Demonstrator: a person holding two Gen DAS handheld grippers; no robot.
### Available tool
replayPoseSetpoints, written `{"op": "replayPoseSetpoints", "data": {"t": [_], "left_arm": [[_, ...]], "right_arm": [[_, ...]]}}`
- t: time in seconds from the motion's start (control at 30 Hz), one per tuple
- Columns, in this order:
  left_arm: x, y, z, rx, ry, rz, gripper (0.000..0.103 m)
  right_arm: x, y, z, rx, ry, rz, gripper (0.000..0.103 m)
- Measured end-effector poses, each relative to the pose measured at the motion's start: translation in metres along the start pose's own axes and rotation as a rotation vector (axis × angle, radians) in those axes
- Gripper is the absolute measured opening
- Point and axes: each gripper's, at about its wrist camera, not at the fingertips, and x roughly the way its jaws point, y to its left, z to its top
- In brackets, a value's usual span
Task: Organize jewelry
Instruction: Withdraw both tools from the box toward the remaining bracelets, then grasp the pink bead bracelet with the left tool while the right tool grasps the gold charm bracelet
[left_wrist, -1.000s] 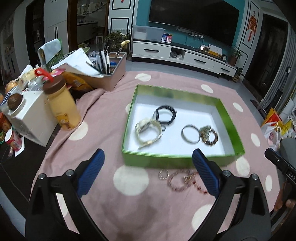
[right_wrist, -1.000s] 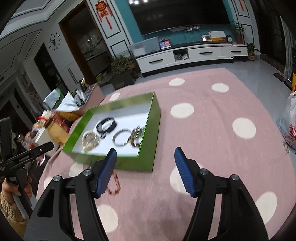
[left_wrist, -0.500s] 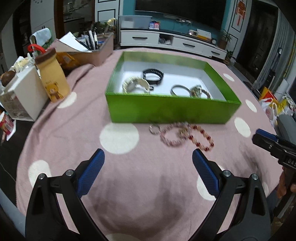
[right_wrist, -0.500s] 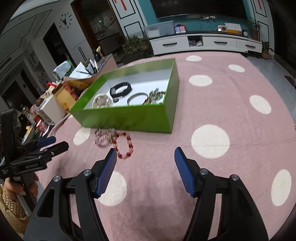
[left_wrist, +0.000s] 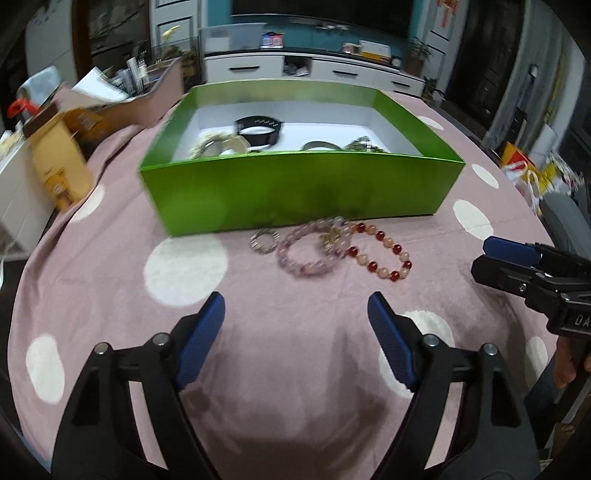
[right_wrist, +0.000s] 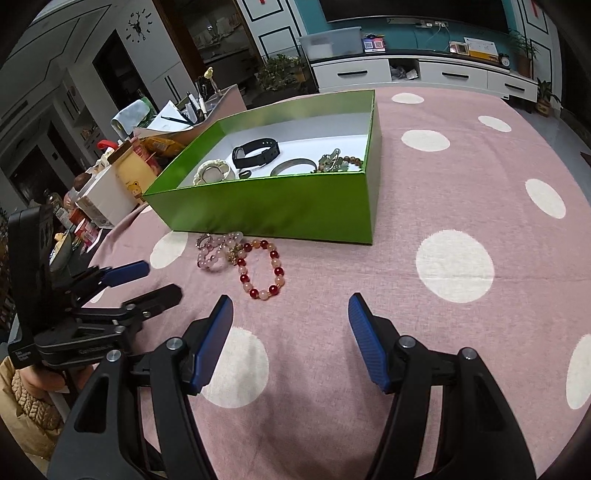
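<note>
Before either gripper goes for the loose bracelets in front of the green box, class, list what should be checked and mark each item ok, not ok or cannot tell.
1. Left gripper open and empty: ok.
2. Right gripper open and empty: ok.
3. Red-and-peach bead bracelet lies flat on the tablecloth, reachable: ok.
4. Pink bead bracelet free of its neighbours: not ok, it touches or overlaps the red one and a gold charm.
5. Green box has bare floor for more pieces: ok.
6. Small silver ring separate from the pink bracelet: cannot tell.

We see dim indoor light, motion blur smearing the left view, fisheye bending and black vignette corners
</note>
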Motion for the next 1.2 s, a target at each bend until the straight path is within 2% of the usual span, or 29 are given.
{"op": "replayPoseSetpoints", "data": {"t": [0.23, 0.33, 0.43, 0.53, 0.63, 0.77, 0.9, 1.2], "left_arm": [[0.024, -0.017, 0.022, 0.102, 0.004, -0.018, 0.06], [0.034, -0.02, 0.027, 0.139, 0.017, -0.015, 0.054], [0.043, -0.02, 0.03, 0.165, 0.049, -0.026, 0.044], [0.048, -0.021, 0.029, 0.192, 0.067, -0.036, 0.023], [0.048, -0.02, 0.027, 0.194, 0.061, -0.044, 0.012], [0.039, -0.008, 0.028, 0.11, 0.022, -0.061, 0.007], [0.019, 0.008, 0.033, 0.01, -0.036, -0.118, 0.007], [-0.012, 0.037, 0.029, -0.124, -0.107, -0.125, 0.007]], "right_arm": [[0.005, -0.007, 0.0, 0.026, 0.011, -0.006, 0.065], [0.007, -0.009, 0.001, 0.031, 0.013, -0.008, 0.065], [0.009, -0.01, 0.002, 0.035, 0.015, -0.008, 0.065], [0.011, -0.011, 0.002, 0.038, 0.017, -0.008, 0.065], [0.013, -0.011, 0.003, 0.038, 0.019, -0.008, 0.065], [0.017, -0.008, 0.004, 0.028, 0.026, -0.003, 0.065], [0.022, -0.001, 0.005, 0.005, 0.038, 0.01, 0.065], [0.041, 0.035, 0.017, -0.127, 0.032, 0.091, 0.063]]}}
